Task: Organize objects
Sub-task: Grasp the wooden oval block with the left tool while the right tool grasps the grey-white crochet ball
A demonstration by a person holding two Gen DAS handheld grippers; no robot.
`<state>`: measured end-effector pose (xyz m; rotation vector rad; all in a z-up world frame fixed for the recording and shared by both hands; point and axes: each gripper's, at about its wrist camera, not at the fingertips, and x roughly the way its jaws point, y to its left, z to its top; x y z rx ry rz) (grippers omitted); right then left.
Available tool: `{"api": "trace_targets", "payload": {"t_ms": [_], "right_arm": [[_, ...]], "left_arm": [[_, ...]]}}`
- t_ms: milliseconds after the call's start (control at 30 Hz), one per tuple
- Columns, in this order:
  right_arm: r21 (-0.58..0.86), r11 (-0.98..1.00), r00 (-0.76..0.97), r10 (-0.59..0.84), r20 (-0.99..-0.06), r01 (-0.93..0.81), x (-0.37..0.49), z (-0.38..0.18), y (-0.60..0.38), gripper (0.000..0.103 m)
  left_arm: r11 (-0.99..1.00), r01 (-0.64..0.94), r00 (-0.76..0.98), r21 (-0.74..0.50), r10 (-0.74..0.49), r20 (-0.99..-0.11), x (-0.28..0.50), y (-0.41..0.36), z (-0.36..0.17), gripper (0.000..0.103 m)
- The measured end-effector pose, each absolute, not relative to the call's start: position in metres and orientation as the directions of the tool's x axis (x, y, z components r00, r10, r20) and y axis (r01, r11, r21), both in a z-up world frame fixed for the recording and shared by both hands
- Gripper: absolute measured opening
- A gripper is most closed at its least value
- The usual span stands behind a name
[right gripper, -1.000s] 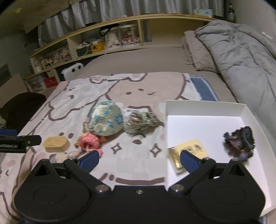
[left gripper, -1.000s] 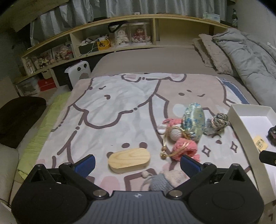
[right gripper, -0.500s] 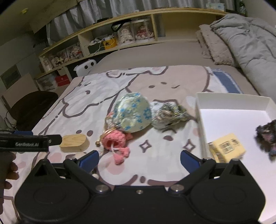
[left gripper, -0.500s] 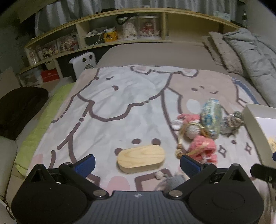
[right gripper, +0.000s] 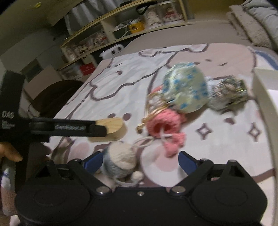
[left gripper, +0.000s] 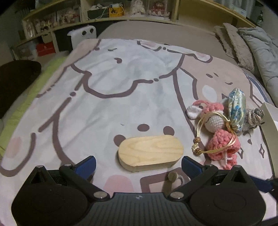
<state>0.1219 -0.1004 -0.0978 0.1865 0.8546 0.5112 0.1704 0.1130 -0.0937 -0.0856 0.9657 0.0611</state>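
An oval wooden block (left gripper: pixel 150 150) lies on the cartoon blanket (left gripper: pixel 121 97), just ahead of my open left gripper (left gripper: pixel 138 165), between its blue fingertips. To its right lie a pink crochet doll (left gripper: pixel 219 132), a blue-flowered pouch (left gripper: pixel 236 107) and a silvery knotted piece (left gripper: pixel 254 116). In the right wrist view my open right gripper (right gripper: pixel 140 160) hovers over a grey-white knitted ball (right gripper: pixel 119 160), with the pink doll (right gripper: pixel 165 124), the pouch (right gripper: pixel 185 91) and the wooden block (right gripper: pixel 113 127) beyond. The left gripper's finger (right gripper: pixel 69 128) covers part of that block.
A white tray (right gripper: pixel 264 104) stands at the right edge of the blanket; its rim also shows in the left wrist view (left gripper: pixel 270 132). Shelves (left gripper: pixel 121 10) with dolls and boxes run along the back. A grey duvet (left gripper: pixel 260 45) lies at the far right.
Both grippers have moved left and forward. The wooden block is now close between the left fingertips. The right gripper swung away from the tray to the knitted ball.
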Motion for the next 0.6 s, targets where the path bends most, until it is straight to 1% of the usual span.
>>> {"api": "trace_targets", "payload": {"t_ms": [133, 200, 233, 300, 400, 433, 467, 533, 600], "right_arm": [[0.366, 0.847, 0.520, 0.527, -0.672, -0.385, 0.125, -0.105, -0.089, 0.090], [0.375, 0.840, 0.506, 0.538, -0.675, -0.392, 0.127, -0.109, -0.086, 0.086], [0.384, 0.837, 0.501, 0.542, -0.675, -0.389, 0.128, -0.111, -0.086, 0.082], [0.417, 0.826, 0.491, 0.562, -0.665, -0.380, 0.130, -0.115, -0.088, 0.079], [0.469, 0.793, 0.474, 0.608, -0.637, -0.389, 0.131, -0.116, -0.094, 0.065], [0.484, 0.784, 0.468, 0.621, -0.629, -0.390, 0.132, -0.115, -0.095, 0.057], [0.496, 0.777, 0.460, 0.630, -0.626, -0.388, 0.132, -0.114, -0.095, 0.053], [0.482, 0.779, 0.454, 0.626, -0.634, -0.401, 0.131, -0.111, -0.094, 0.053], [0.459, 0.783, 0.458, 0.619, -0.638, -0.419, 0.128, -0.109, -0.093, 0.053]], "left_arm": [[0.995, -0.088, 0.556, -0.057, 0.002, -0.831, 0.180, 0.110, -0.102, 0.103], [0.993, -0.102, 0.539, -0.061, 0.004, -0.842, 0.186, 0.108, -0.106, 0.103], [0.992, -0.110, 0.530, -0.061, 0.007, -0.848, 0.189, 0.106, -0.108, 0.103], [0.992, -0.113, 0.523, -0.063, 0.006, -0.852, 0.193, 0.103, -0.109, 0.103], [0.989, -0.129, 0.516, -0.070, 0.007, -0.857, 0.199, 0.099, -0.112, 0.103], [0.987, -0.140, 0.513, -0.075, 0.007, -0.859, 0.201, 0.099, -0.113, 0.103], [0.985, -0.151, 0.509, -0.078, 0.010, -0.861, 0.202, 0.098, -0.114, 0.103], [0.983, -0.170, 0.505, -0.070, 0.026, -0.863, 0.205, 0.096, -0.116, 0.103], [0.983, -0.176, 0.505, -0.049, 0.048, -0.862, 0.205, 0.093, -0.118, 0.100]]}}
